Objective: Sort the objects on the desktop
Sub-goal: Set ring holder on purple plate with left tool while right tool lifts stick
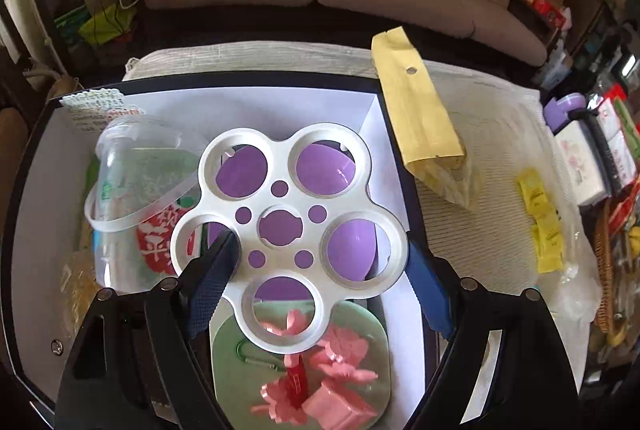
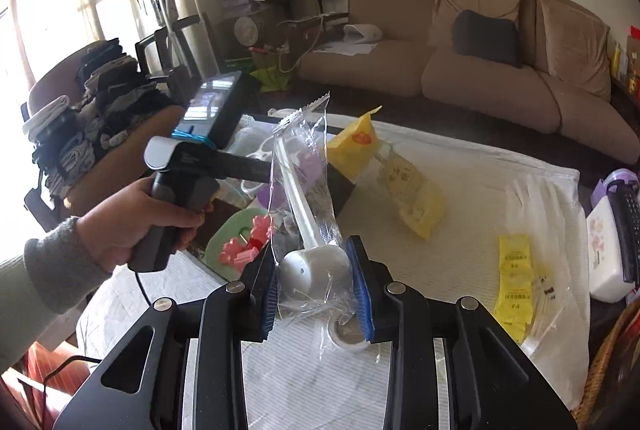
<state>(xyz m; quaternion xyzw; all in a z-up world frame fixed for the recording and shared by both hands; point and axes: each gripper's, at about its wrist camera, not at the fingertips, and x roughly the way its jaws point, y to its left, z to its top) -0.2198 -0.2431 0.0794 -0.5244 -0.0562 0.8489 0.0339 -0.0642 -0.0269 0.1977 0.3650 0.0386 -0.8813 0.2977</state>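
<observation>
In the left wrist view my left gripper (image 1: 320, 266) is open above a dark-rimmed white box (image 1: 376, 117). A white five-hole plastic rack (image 1: 286, 228) lies between its fingers on a purple lid (image 1: 352, 242), with the left pad touching its rim. A green mat with pink clips (image 1: 328, 378) and a clear tub (image 1: 132, 173) are also in the box. In the right wrist view my right gripper (image 2: 318, 292) is shut on a white spoon in a clear wrapper (image 2: 308, 205), held above the table.
A yellow-brown paper pouch (image 1: 420, 113) lies beside the box, seen too in the right wrist view (image 2: 404, 173). Yellow sachets (image 2: 514, 282), a tape roll (image 2: 348, 336), a white-purple container (image 2: 608, 238) and a wicker basket (image 2: 612, 362) are on the cloth-covered table (image 2: 460, 165). A sofa (image 2: 460, 69) stands behind.
</observation>
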